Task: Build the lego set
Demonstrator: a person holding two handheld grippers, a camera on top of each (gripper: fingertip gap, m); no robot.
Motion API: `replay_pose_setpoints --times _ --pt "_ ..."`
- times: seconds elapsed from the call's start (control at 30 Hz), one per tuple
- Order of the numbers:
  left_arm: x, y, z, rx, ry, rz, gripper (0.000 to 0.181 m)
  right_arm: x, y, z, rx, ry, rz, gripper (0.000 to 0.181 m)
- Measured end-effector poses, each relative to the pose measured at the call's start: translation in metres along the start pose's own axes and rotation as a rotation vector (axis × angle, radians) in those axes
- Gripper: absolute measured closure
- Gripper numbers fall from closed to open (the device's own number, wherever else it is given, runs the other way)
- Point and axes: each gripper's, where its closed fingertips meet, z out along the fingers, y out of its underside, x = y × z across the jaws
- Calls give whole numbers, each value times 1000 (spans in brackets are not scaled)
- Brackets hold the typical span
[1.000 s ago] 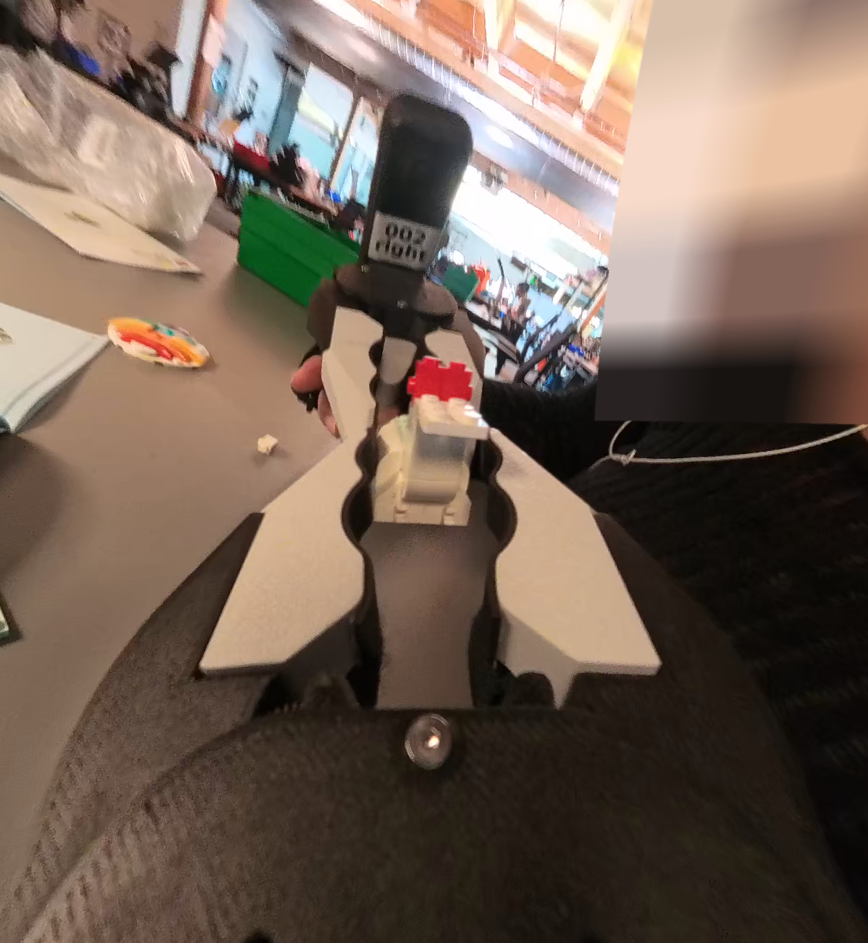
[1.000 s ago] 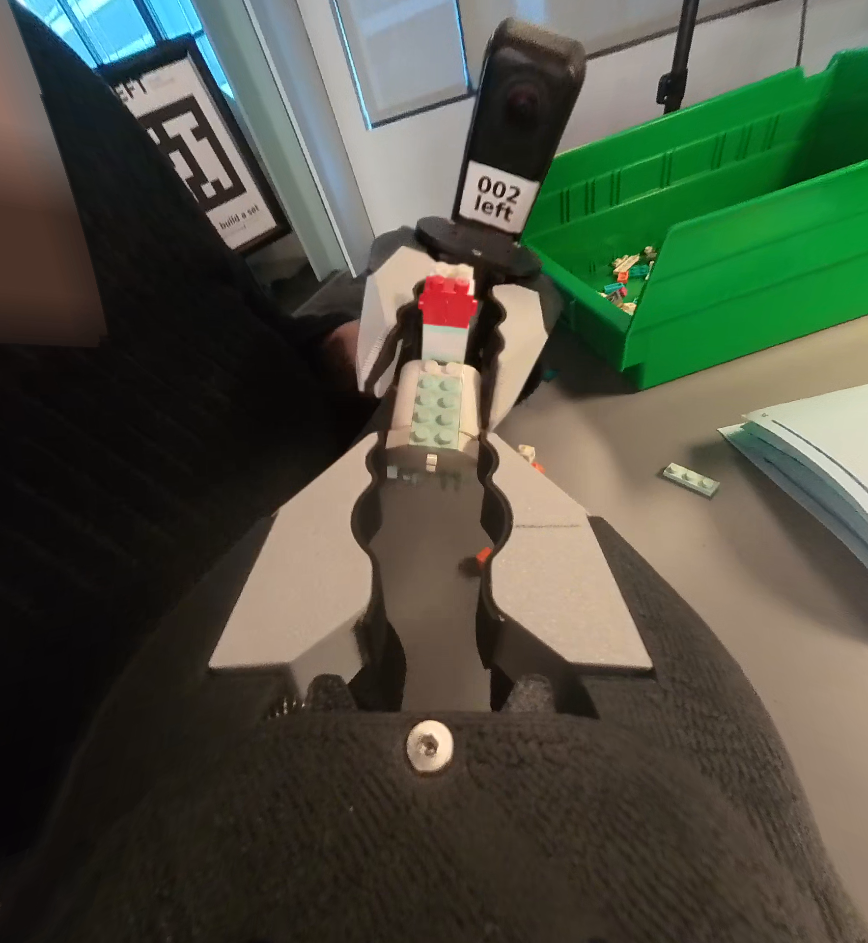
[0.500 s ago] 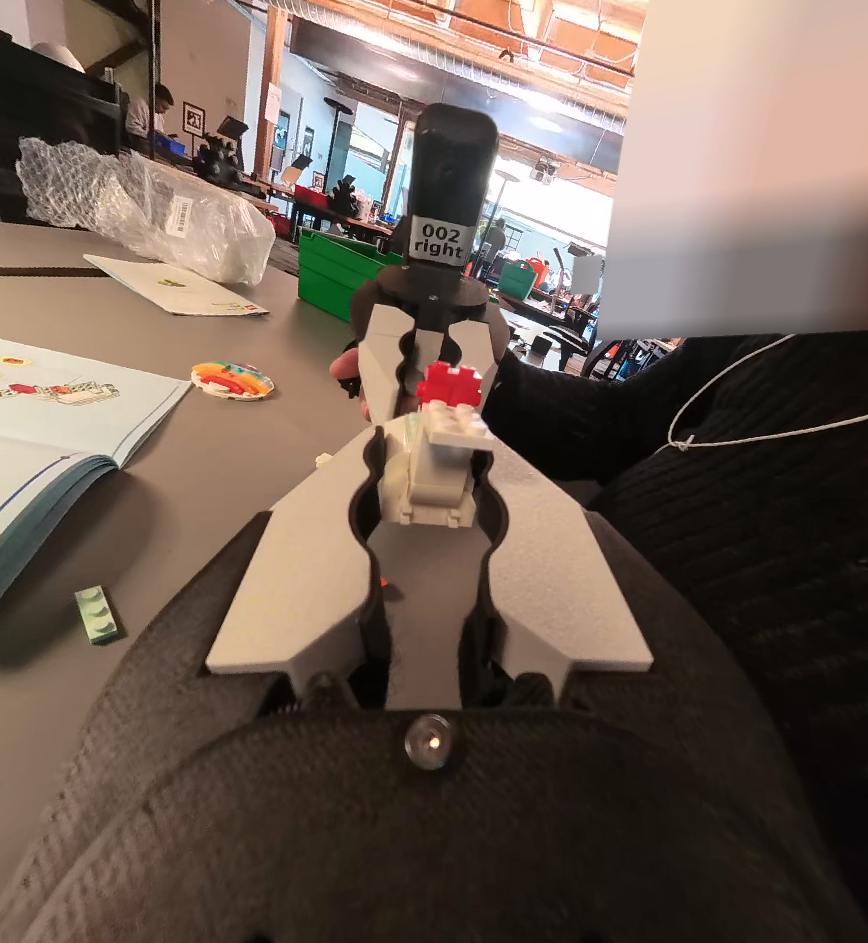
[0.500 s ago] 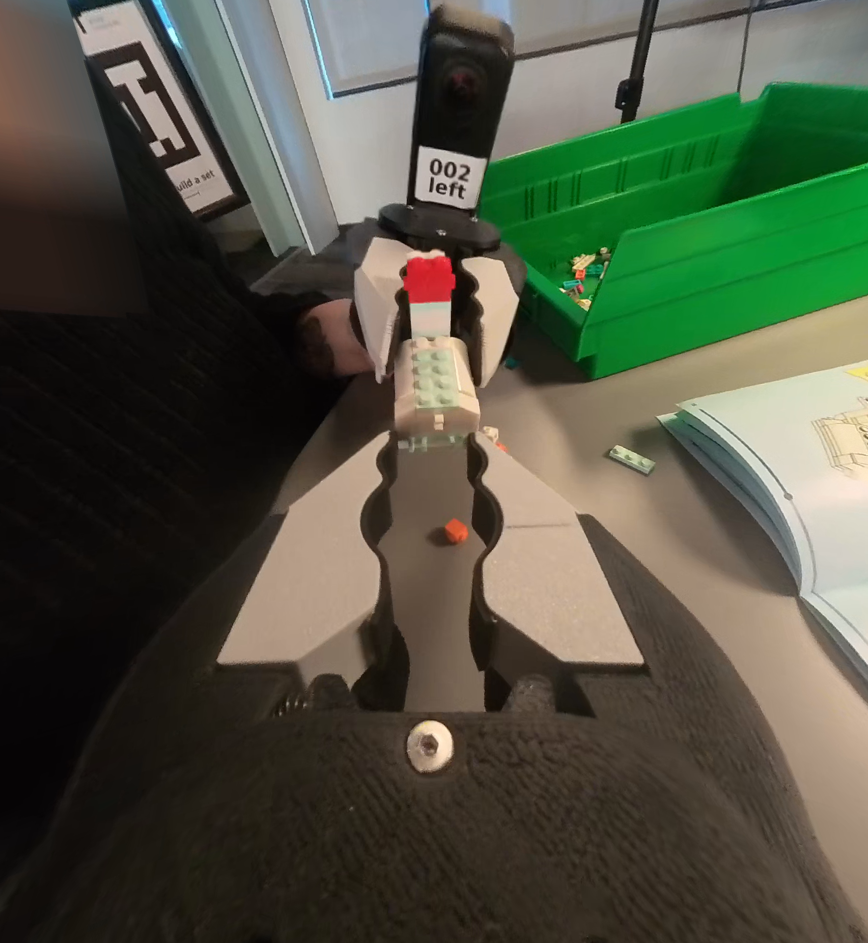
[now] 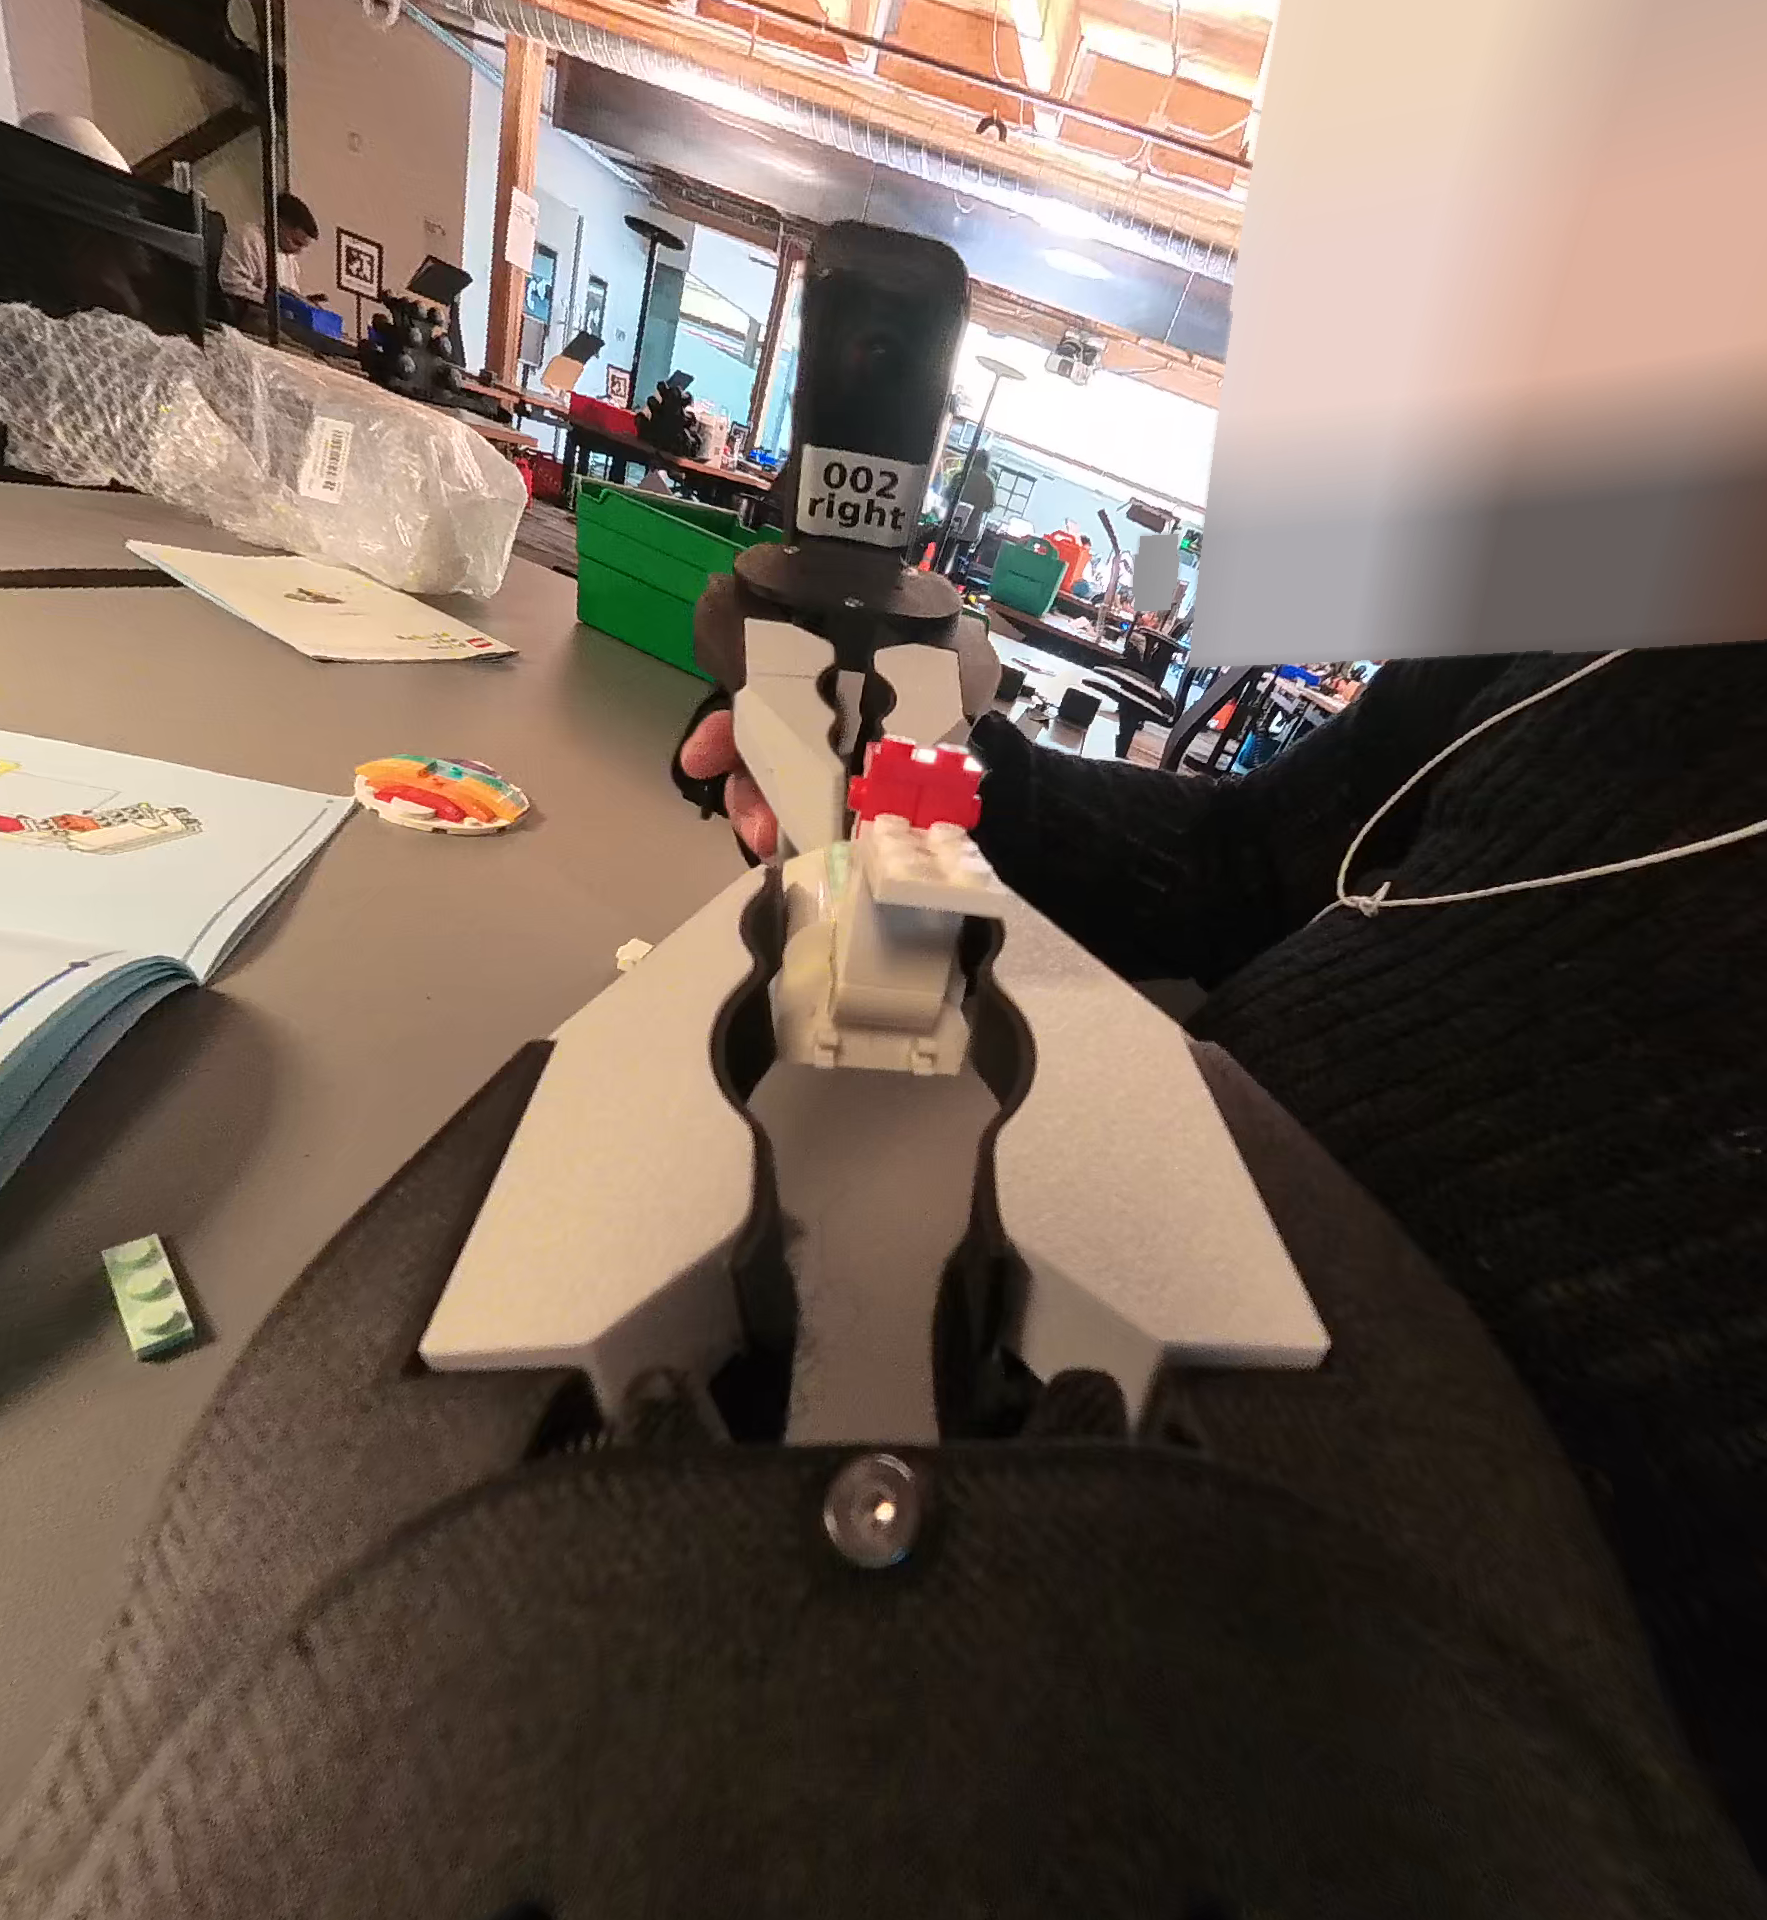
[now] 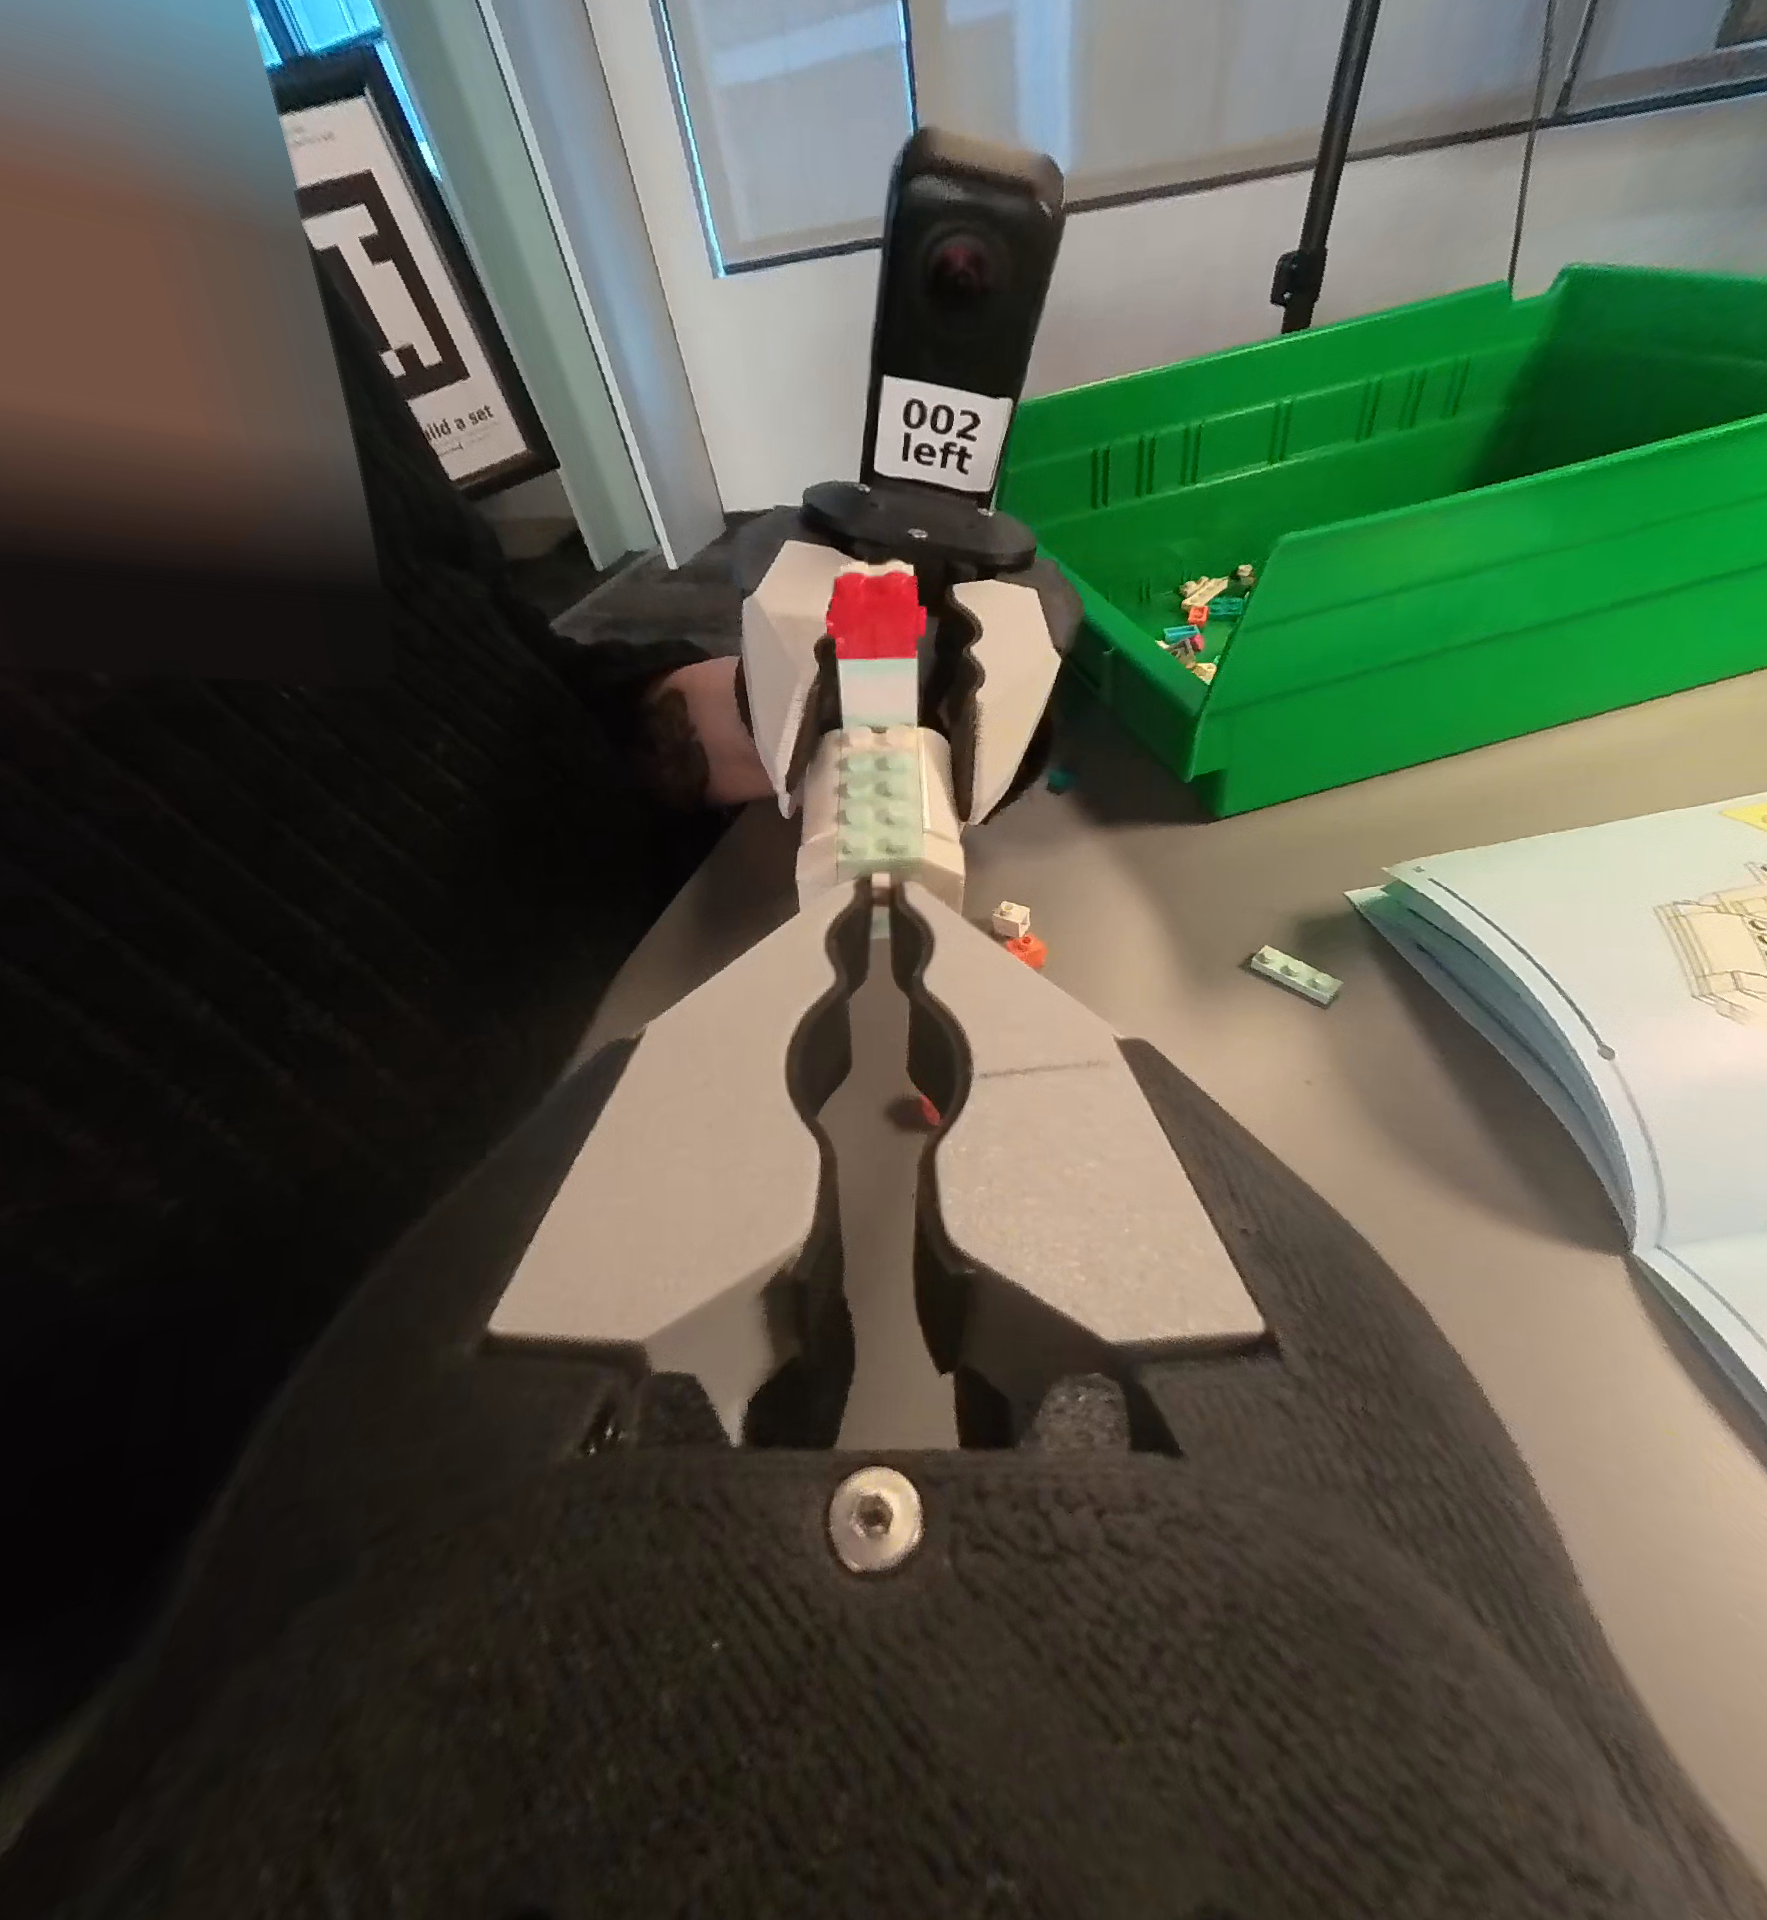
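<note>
Above the grey table, the left gripper pinches the white lego model while the right gripper nips its near end, clear of the green bin.

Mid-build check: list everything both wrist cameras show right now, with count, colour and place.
Lego assembly: one, white and pale green with red top, held in the air between both grippers.
Loose plate: one, pale green, on the table near the booklet.
Small loose pieces: two, white and orange, on the table beside the assembly.
Instruction booklet: one, pale blue, open on the table.
Second booklet: one, white, closed, far on the table.
Round disc: one, multicoloured, beside the open booklet.
Plastic wrap: one, clear, behind the closed booklet.
Bin: one, green, holding mixed pieces.
Table: one, grey.
Left gripper: fingers shut on the assembly.
Right gripper: fingers shut on the assembly's near end.
</note>
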Motion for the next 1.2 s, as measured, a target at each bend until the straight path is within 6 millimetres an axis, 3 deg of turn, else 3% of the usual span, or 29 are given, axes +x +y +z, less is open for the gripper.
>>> replay_pose_setpoints --times 0.37,0.53,0.83,0.87,1.07,1.2 --pt "-2 -2 1 22 25 -91 145 3 -10 -3 133 38 -36 181" --pt "-4 -3 2 39 29 -143 123 5 -19 -8 222 41 -15 181" --pt "5 5 17 -5 94 -169 133 -4 -24 -4 266 27 -47 181" --pt "6 6 18 -12 101 -167 140 -4 -23 -4 262 33 -51 181" --pt "-1 10 18 -41 35 -95 142 1 -19 -5 248 89 -68 180" --pt "-6 9 17 -26 -12 -75 141 16 -8 -23 133 203 -100 169"
